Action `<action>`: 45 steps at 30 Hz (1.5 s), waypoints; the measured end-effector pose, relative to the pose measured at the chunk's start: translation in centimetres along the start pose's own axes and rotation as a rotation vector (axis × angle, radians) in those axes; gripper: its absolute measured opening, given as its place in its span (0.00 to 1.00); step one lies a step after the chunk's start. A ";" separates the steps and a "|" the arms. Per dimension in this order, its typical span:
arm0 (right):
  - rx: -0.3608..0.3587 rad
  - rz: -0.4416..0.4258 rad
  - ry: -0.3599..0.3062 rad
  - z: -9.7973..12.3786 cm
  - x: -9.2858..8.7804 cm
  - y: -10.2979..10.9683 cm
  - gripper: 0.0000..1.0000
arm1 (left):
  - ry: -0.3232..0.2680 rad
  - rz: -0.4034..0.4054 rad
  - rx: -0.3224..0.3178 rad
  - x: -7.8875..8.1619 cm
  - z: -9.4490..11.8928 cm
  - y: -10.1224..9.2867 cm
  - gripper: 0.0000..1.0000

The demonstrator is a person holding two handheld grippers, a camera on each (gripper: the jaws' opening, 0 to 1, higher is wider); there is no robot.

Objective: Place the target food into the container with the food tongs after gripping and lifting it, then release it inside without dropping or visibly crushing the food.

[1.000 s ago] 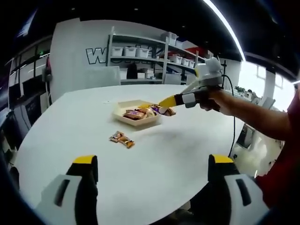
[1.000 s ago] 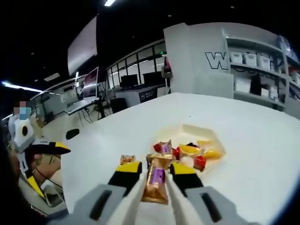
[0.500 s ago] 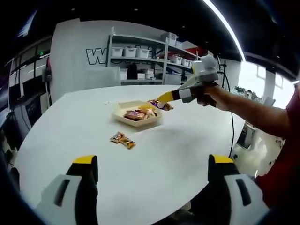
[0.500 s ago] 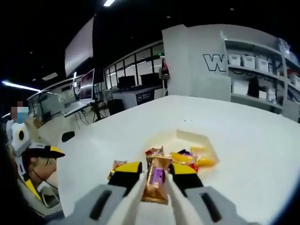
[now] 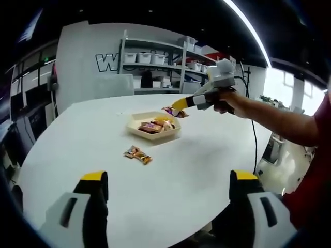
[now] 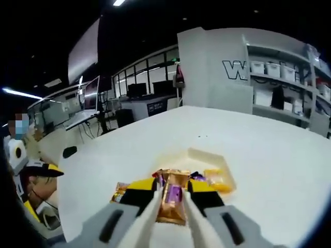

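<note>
Holding a gold-purple candy bar [image 6: 172, 201] pinched lengthwise between its jaws, the right gripper [image 6: 171, 192] hangs above the tray [image 5: 135, 120] of sweets, near its right edge; left gripper [image 5: 168, 181] spread, well apart, nearer the loose candy [image 5: 136, 154].

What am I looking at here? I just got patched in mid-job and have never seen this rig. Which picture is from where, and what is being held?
There is no robot arm. A person holds one pair of tongs in each hand, and a camera rides on each pair, looking forward along its jaws.

The left gripper view shows the left tongs open and empty, low over a white table. On the table sit a shallow tray of wrapped snacks and one loose snack in front of it. The right tongs reach in from the right, raised above the tray.

The right gripper view looks along the right tongs, shut on a purple and gold wrapped bar, with the tray below.
</note>
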State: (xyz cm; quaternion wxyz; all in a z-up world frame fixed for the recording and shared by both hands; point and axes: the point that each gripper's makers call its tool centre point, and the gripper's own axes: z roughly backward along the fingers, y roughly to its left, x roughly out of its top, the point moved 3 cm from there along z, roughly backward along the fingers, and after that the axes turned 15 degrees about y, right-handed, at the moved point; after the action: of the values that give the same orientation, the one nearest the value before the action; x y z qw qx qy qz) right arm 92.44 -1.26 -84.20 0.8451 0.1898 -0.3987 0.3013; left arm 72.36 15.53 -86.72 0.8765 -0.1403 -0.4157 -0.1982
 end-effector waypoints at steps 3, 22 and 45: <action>-0.014 0.001 -0.002 -0.2 0.3 -0.5 0.18 | 0.001 -0.001 0.000 0.0 0.0 0.0 0.95; -0.067 -0.016 -0.029 -1.5 2.4 -3.0 0.18 | 0.001 0.000 0.008 0.2 0.0 0.3 0.95; -0.101 -0.024 -0.100 -0.4 3.0 -3.6 0.24 | -0.003 0.003 0.013 0.1 0.2 0.6 0.95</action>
State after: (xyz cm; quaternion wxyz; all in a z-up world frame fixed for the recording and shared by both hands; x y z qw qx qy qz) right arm 96.60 -2.66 -82.35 0.8362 0.1664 -0.4528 0.2609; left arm 72.51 16.11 -86.57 0.8771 -0.1356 -0.4180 -0.1939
